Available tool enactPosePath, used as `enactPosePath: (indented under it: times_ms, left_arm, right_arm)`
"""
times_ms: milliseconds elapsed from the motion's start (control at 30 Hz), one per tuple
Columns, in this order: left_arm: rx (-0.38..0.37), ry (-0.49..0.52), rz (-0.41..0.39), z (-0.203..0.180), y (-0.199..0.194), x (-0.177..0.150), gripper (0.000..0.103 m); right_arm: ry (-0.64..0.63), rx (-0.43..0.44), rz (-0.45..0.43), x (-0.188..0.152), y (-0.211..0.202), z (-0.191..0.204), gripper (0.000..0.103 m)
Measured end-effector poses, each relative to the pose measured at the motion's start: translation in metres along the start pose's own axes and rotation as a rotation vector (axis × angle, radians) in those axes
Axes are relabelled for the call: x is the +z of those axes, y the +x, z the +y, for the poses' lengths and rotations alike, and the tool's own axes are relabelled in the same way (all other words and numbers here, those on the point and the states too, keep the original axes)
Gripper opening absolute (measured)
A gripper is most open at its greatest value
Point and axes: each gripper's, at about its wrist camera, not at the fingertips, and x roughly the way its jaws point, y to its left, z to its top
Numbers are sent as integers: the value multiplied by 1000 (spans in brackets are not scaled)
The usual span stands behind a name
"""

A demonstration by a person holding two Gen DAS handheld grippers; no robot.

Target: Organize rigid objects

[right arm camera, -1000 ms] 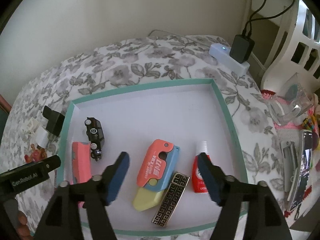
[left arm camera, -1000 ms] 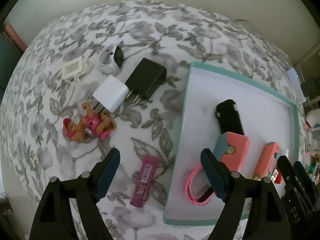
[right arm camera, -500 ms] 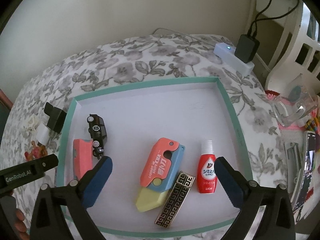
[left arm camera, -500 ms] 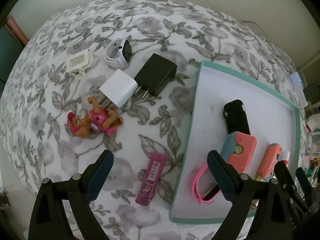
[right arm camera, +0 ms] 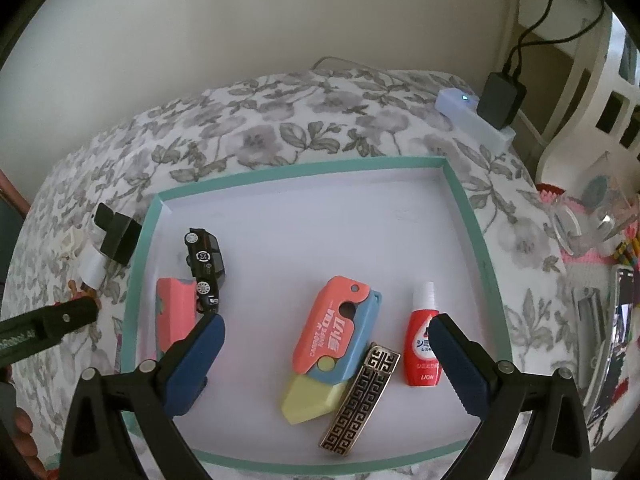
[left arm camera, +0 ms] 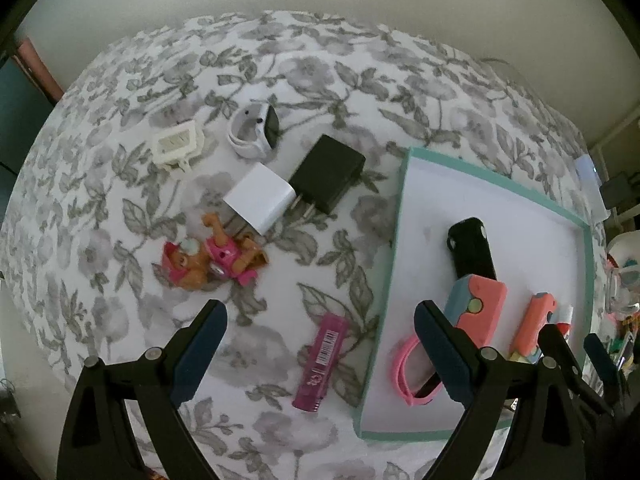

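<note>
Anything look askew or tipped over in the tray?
Yes. The black toy car lies on its side in the tray, wheels facing up, leaning against the pink case. The red bottle lies flat.

A: Any readable text?
B: Red dropper bottle (right arm camera: 423, 350): "LION" at the bottom, Japanese characters above. Coral and blue folding toy (right arm camera: 334, 332): "CARROT", rest unclear.
A: Pink tube (left arm camera: 320, 362)?
B: Barcode, digits too small. Other gripper's arm (right arm camera: 36, 334): blurred white lettering.
</note>
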Motion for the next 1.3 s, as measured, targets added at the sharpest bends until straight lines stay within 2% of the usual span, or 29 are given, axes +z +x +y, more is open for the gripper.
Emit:
enactPosePath:
  times_ms: [267,433,600,767,833,900,1033,1300]
  left_arm:
    - [14,21,-49,12,-18,3,95]
    - [32,3,-97,37,-33,10,95]
    - [43,-55,-132,73,-44,19,95]
    - [-11,-153,-123,111,-43,25,95]
    - [-28,-183,-123,121,-42,26,96]
    - [-33,-212,-125,131,-41,27,102]
    - [-25,-263,-151,147,-44,27,103]
    - [-35,-304,-177,177,-42,33,103]
  right_arm:
    - [-18,14,-26,3,-10,9,103]
    - [-25,40,-62,8,-25,21,103]
    - [-43,76,-96,11,-40,40,103]
    - [-99,93,-117,11,-48,66,103]
    - [-112,103,-116,11,-48,74,103]
    - [-118,123,-109,11,-46,82,103]
    - [-132,178,-86,10,-40,104,103]
    - [-258,193,-64,3,-29,155,103]
